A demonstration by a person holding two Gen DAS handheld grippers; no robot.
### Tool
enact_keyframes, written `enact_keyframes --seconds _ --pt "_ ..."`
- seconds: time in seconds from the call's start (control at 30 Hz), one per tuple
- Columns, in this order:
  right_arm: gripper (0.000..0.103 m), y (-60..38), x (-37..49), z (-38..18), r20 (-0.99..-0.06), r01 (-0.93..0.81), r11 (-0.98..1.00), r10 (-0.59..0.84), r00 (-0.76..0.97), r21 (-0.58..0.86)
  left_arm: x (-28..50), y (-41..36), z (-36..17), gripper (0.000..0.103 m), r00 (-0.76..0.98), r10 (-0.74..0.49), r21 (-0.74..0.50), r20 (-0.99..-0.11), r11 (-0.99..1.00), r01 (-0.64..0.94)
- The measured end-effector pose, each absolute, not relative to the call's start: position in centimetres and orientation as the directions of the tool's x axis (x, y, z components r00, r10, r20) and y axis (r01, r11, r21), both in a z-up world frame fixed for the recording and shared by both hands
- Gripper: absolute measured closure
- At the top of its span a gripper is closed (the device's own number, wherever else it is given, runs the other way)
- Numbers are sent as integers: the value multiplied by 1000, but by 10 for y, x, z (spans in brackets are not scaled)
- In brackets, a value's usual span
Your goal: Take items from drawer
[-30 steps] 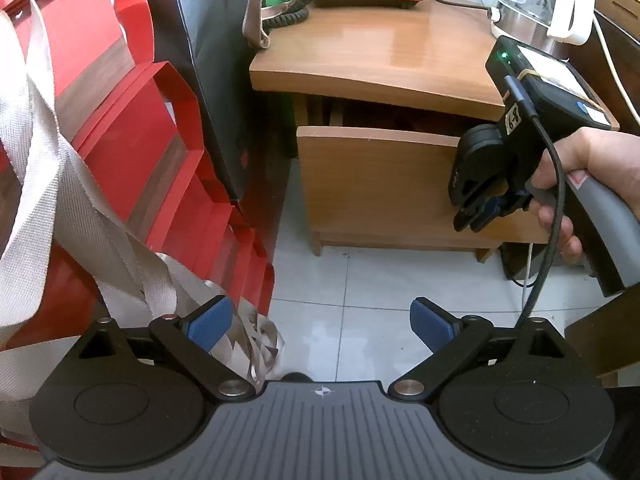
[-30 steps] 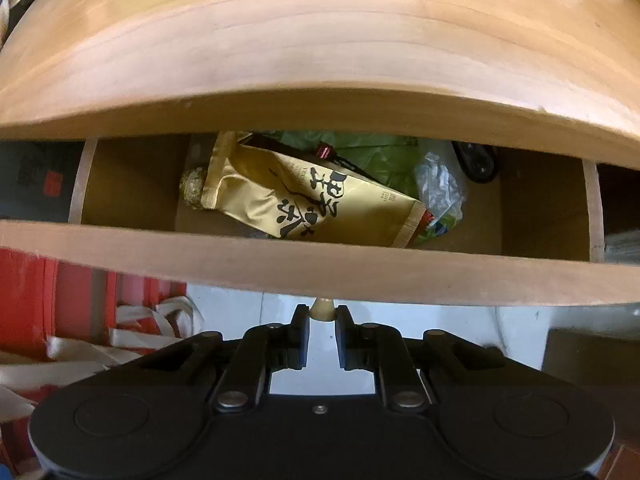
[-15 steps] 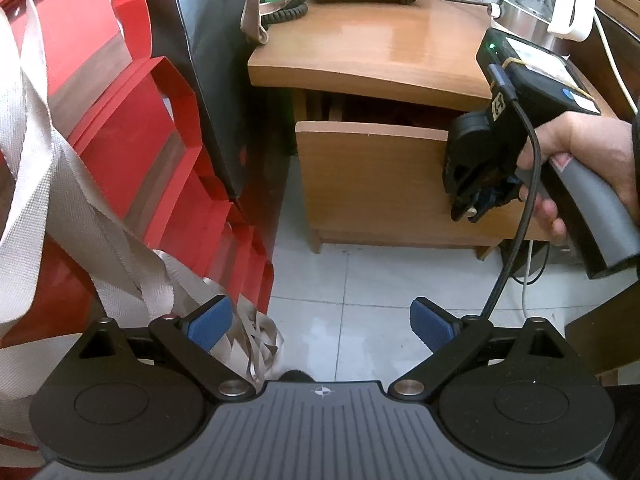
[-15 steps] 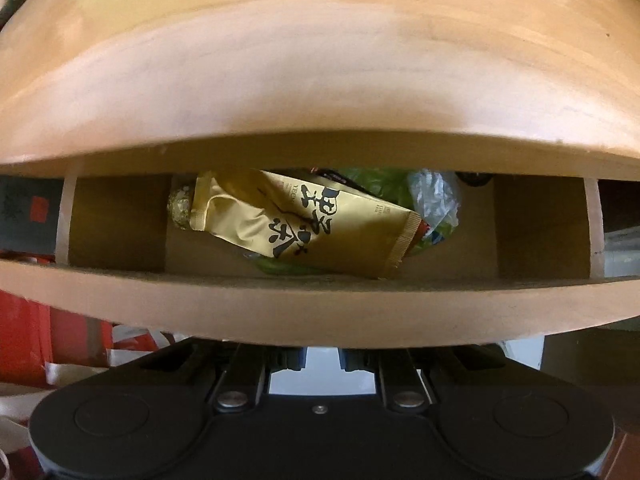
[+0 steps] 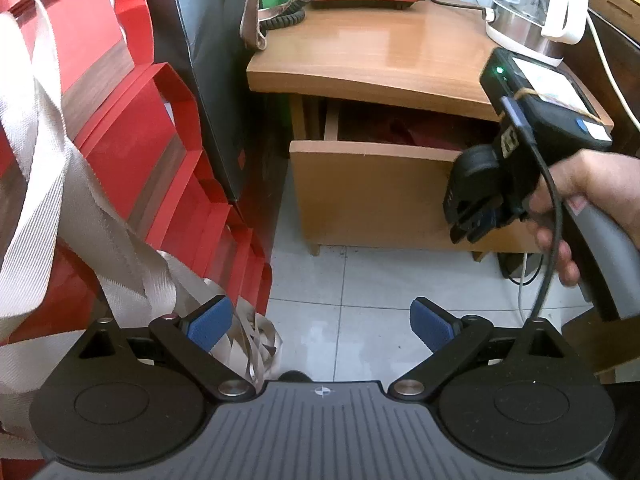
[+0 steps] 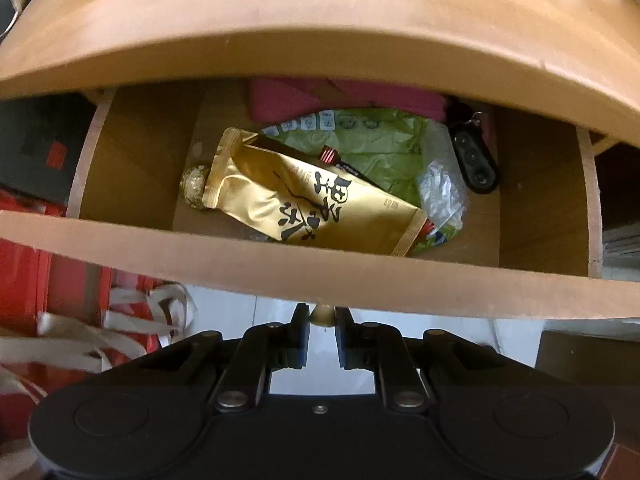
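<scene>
Pointing straight down, the right gripper [image 6: 322, 338] clamps the knob [image 6: 323, 315] of the drawer [image 6: 280, 268], which holds one gold pouch [image 6: 304, 208] and one key fob [image 6: 474, 160]; left gripper [image 5: 320, 320] gapes empty.

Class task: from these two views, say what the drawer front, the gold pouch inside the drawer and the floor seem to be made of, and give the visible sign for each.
Drawer front: probably wood or wood veneer, matt, with faint grain and a pale cut edge.
Gold pouch: likely metallised foil or plastic film; it shines, creases, and has crimped end seals.
Floor: seemingly glazed ceramic tile, glossy with grout lines.
</scene>
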State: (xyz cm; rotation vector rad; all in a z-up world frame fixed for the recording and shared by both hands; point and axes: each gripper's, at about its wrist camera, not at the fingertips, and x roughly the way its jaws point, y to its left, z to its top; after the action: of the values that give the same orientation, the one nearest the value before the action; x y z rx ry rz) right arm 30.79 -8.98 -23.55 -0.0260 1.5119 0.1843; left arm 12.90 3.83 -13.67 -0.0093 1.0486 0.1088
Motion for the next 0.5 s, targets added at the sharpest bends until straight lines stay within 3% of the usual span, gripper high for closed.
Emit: enact_keyframes --seconds 0.1,0.13,0.43,0.5 --pt "90 -93 297 -232 -993 -136 985 114 39 107 126 39 -137 5 492 88 49 -866 995 -92" --pt "103 -95 293 -233 -993 -132 985 116 20 113 126 39 -137 5 490 91 52 -867 994 -93" --pt "103 -116 263 -230 -980 -55 979 198 -10 198 118 37 -137 5 489 81 51 -869 996 -75" --pt "98 -119 269 -221 -982 -65 981 186 13 185 118 36 -136 5 492 85 52 -866 995 -79"
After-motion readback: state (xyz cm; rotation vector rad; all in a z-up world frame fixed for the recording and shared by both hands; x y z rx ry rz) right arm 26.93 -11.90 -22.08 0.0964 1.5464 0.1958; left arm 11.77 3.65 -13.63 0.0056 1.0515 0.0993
